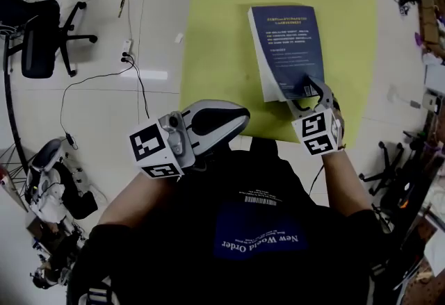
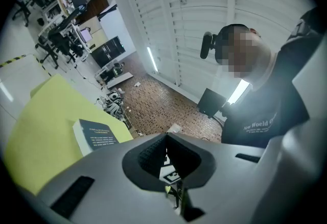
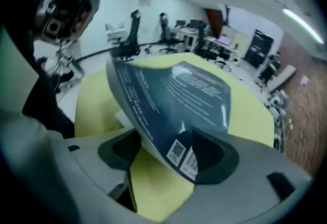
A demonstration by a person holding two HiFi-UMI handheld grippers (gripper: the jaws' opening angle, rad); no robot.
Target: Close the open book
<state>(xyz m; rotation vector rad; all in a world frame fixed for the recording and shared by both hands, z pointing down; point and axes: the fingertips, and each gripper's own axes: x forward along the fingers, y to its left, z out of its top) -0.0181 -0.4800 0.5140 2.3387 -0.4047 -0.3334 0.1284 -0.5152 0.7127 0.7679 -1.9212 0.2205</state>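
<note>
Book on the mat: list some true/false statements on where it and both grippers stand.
1. The book lies on the yellow mat. True.
2. The left gripper holds the book. False: it is off the mat, near the person's body, with nothing between its fingers.
3. The book's barcode corner sits between the fingers of the right gripper. True.
4. The book's cover is red. False: it is dark blue.
5. The mat lies on a wooden table. False: it lies on the pale tiled floor.
</note>
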